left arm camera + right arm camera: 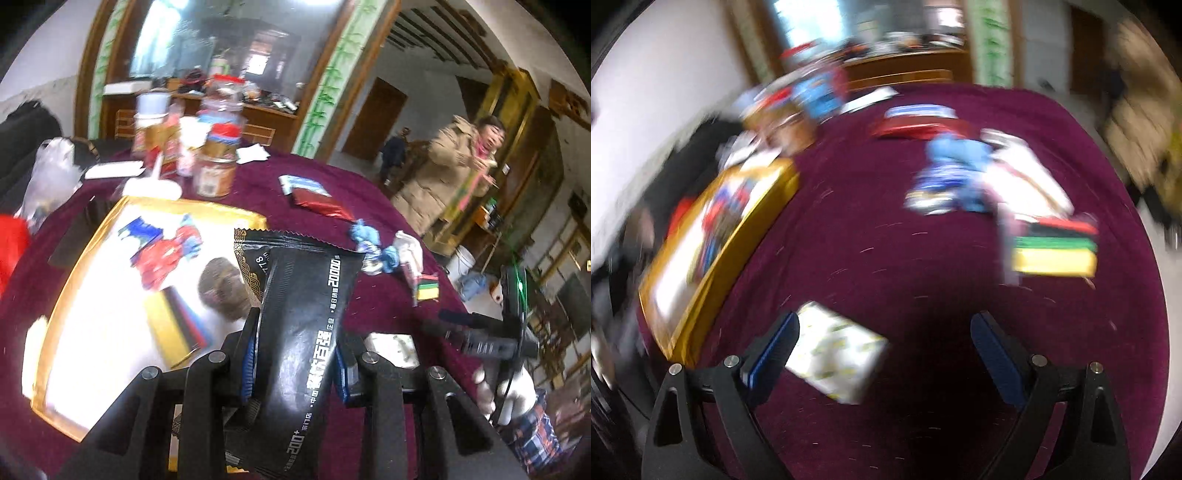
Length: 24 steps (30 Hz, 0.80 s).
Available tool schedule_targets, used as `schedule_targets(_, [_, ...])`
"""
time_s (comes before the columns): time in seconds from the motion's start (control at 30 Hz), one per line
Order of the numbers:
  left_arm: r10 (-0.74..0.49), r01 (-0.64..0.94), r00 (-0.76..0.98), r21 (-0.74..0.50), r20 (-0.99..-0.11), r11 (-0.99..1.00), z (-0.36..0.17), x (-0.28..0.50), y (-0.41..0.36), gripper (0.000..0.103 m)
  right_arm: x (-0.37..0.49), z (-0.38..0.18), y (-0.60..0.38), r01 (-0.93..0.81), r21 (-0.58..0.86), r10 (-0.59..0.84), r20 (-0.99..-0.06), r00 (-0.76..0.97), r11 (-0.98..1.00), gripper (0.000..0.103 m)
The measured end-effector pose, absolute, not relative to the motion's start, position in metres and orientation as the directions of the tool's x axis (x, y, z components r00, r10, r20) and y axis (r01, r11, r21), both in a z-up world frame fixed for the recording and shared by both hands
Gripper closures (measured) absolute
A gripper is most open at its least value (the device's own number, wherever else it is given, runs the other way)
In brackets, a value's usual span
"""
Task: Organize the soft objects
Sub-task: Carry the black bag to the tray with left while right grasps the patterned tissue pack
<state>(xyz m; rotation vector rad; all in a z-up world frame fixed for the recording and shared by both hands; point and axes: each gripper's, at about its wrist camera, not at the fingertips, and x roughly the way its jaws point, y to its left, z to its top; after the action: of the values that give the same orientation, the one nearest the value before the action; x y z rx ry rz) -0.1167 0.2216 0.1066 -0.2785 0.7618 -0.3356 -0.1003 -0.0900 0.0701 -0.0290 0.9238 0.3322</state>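
Note:
My left gripper (295, 354) is shut on a black foil packet (310, 306) with white print, held above the table beside a gold-rimmed white tray (92, 295). The tray holds a red-and-blue cloth (166, 251), a striped felt stack (177, 325) and a brown fuzzy thing (225, 288). My right gripper (884, 339) stands open over the maroon tablecloth (886, 229), nothing between its fingers. A white patterned packet (838, 354) lies just beside its left pad (775, 343). Farther off lie a blue cloth bundle (956, 166), a white item (1023, 177) and a coloured felt stack (1056, 247).
Jars and bottles (210, 147) crowd the table's far side, with a red-and-blue packet (314, 195) near them. The other gripper and a gloved hand (506, 387) show at the right. A person in a beige coat (443, 177) stands beyond the table. The right wrist view is motion-blurred.

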Motion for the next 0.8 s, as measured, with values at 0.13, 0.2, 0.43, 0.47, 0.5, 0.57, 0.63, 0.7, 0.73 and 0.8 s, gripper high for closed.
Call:
schedule_targets(0.13, [-0.370, 0.150, 0.682, -0.374, -0.631, 0.915, 0.098, -0.133, 0.250, 0.069, -0.107, 0.064, -0.032, -0.482, -0.098, 0.212, -0.810, 0.547, 0.871, 0.010])
schedule_targets(0.2, [-0.349, 0.118, 0.688, -0.376, -0.636, 0.919, 0.095, -0.136, 0.263, 0.069, -0.106, 0.054, -0.019, -0.536, -0.155, 0.179, -0.835, 0.520, 0.830, 0.009])
schedule_targets(0.43, [-0.272, -0.015, 0.665, -0.376, -0.696, 0.927, 0.082, -0.131, 0.297, 0.069, -0.095, 0.031, -0.012, -0.552, -0.151, 0.139, -0.883, 0.448, 0.820, 0.038])
schedule_targets(0.47, [-0.262, -0.027, 0.655, -0.368, -0.709, 0.929, 0.079, -0.126, 0.298, 0.069, -0.097, 0.031, -0.013, -0.541, -0.141, 0.143, -0.882, 0.450, 0.829, 0.038])
schedule_targets(0.5, [-0.250, -0.038, 0.639, -0.354, -0.728, 0.935, 0.075, -0.119, 0.300, 0.069, -0.098, 0.031, -0.015, -0.529, -0.127, 0.151, -0.880, 0.451, 0.839, 0.039])
schedule_targets(0.57, [-0.218, -0.072, 0.593, -0.321, -0.775, 0.944, 0.064, -0.100, 0.301, 0.068, -0.101, 0.034, -0.019, -0.503, -0.104, 0.159, -0.877, 0.454, 0.858, 0.040])
schedule_targets(0.63, [-0.194, -0.079, 0.557, -0.284, -0.807, 0.956, 0.054, -0.085, 0.300, 0.068, -0.103, 0.039, -0.023, -0.477, -0.088, 0.163, -0.873, 0.460, 0.874, 0.040])
schedule_targets(0.7, [-0.141, -0.114, 0.532, -0.236, -0.835, 0.965, 0.046, -0.065, 0.302, 0.066, -0.103, 0.050, -0.025, -0.460, -0.070, 0.176, -0.865, 0.469, 0.885, 0.040])
schedule_targets(0.73, [-0.123, -0.132, 0.524, -0.223, -0.843, 0.966, 0.042, -0.055, 0.305, 0.064, -0.102, 0.056, -0.025, -0.454, -0.059, 0.185, -0.861, 0.474, 0.889, 0.040])
schedule_targets(0.8, [-0.090, -0.162, 0.523, -0.203, -0.847, 0.966, 0.038, -0.039, 0.308, 0.061, -0.103, 0.068, -0.025, -0.444, -0.041, 0.202, -0.851, 0.485, 0.895, 0.040])
